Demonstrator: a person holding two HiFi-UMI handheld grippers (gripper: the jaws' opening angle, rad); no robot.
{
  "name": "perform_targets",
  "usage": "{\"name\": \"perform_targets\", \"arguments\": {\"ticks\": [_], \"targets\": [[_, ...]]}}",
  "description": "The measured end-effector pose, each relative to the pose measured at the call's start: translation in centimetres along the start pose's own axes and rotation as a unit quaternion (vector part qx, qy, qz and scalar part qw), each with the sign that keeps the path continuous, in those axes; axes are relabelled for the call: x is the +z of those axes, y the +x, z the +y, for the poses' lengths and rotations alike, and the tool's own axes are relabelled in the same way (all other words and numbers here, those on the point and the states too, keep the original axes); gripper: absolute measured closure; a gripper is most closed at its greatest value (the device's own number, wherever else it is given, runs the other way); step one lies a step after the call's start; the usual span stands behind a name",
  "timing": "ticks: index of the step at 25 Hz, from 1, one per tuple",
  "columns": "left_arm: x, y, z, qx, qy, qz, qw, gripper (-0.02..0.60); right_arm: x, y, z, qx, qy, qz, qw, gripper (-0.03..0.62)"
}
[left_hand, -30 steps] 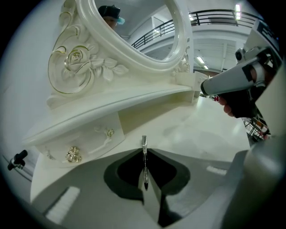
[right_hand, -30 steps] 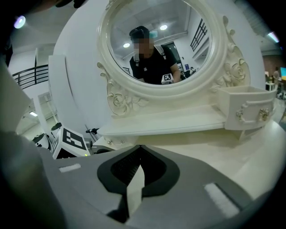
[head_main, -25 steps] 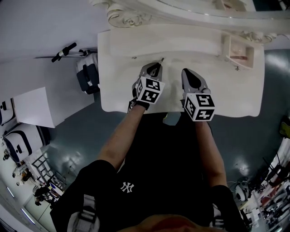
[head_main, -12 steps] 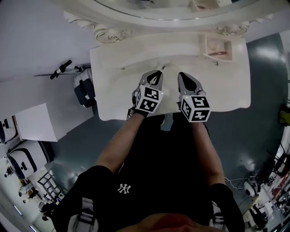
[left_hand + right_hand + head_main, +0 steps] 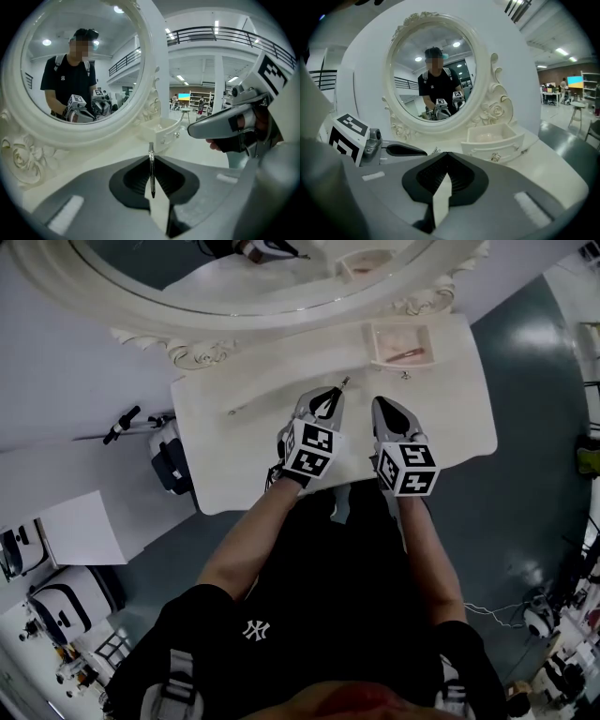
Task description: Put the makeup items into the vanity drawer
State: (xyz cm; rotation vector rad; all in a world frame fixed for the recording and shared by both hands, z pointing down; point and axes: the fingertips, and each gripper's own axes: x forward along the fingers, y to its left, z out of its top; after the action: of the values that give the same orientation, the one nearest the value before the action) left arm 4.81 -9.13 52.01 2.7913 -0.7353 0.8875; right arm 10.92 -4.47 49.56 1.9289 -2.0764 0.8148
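Carved roses and scrolls edge the oval mirror (image 5: 405, 75) at my eleven o'clock, all in glossy cream-white, like the smooth counter (image 5: 244, 465) with its wavy front edge.

My left fingers (image 5: 325, 407), grey shells with ribbed black pads, are pinched together on a makeup stick (image 5: 151, 171). It is thin, straight and metallic, and it pokes out past the tips toward one o'clock. It is above the counter, well short of the drawer.

My right fingers (image 5: 389, 416) hover just beside the left ones. Their pads are pressed together with nothing between them.

The drawer (image 5: 379, 345) is a small cream box with a little round knob, standing pulled open at twelve o'clock from my right fingers and two o'clock from my left. A reddish stick (image 5: 405, 354) lies slanted on its pale floor.
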Motion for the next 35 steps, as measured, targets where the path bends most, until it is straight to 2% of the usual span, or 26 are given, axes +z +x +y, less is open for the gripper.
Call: {"name": "perform_targets", "arguments": {"ticks": [10,17,23,35], "targets": [[7.2,4.1,-2.9,-0.029,0.052,-0.022,0.9980,0.551,2.9,-1.8,-6.2,-0.024,0.016,-0.024,0.999,0.569],[10.9,7.9,-4.4,-0.044,0.091,-0.023,0.9946,0.549,4.8,-1.7,-10.3,-0.028,0.019,-0.032,0.999,0.569],[12.3,11.2,-5.2,-0.052,0.110,-0.009,0.9925,0.549,6.1,-0.9,-13.3,-0.026,0.023,-0.033,0.999,0.569],[13.0,14.4,-5.9,-0.064,0.099,0.007,0.9930,0.549,7.4,0.6,-16.2,-0.012,0.032,-0.030,0.999,0.569]]}}
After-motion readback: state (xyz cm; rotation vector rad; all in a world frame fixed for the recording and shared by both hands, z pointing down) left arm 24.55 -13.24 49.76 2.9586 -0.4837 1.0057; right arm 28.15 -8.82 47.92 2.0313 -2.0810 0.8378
